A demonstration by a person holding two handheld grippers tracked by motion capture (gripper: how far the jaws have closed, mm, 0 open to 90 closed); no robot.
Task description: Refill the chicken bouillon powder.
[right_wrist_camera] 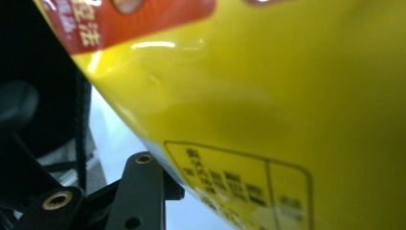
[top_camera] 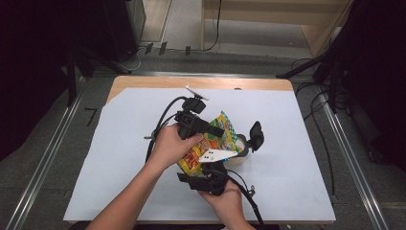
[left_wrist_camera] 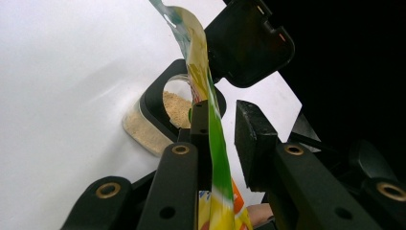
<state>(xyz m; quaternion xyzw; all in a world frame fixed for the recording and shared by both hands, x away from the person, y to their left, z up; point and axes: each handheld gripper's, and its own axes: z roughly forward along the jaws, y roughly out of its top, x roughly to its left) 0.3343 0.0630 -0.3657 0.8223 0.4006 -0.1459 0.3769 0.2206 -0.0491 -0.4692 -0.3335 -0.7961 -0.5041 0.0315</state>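
Nearest the high camera, the right gripper (top_camera: 209,178) sits at the near end of the yellow snack bag (top_camera: 210,143), held in the person's right hand (top_camera: 229,201). Its own view looks straight onto the bag's glossy yellow face (right_wrist_camera: 268,110) (printed box and red band included), which lies against one black jaw; the other jaw is hidden, so I cannot tell whether it clamps the bag. Just beyond, the left gripper (top_camera: 201,125) lies across the bag's far part. In its own view the jaws stand narrowly apart with the bag's edge (left_wrist_camera: 218,158) between them, touching the left jaw and clear of the right. Past the bag's far edge stands a clear jar (left_wrist_camera: 148,127) of tan powder, black flip lid (left_wrist_camera: 249,40) open, on the white sheet (top_camera: 119,158).
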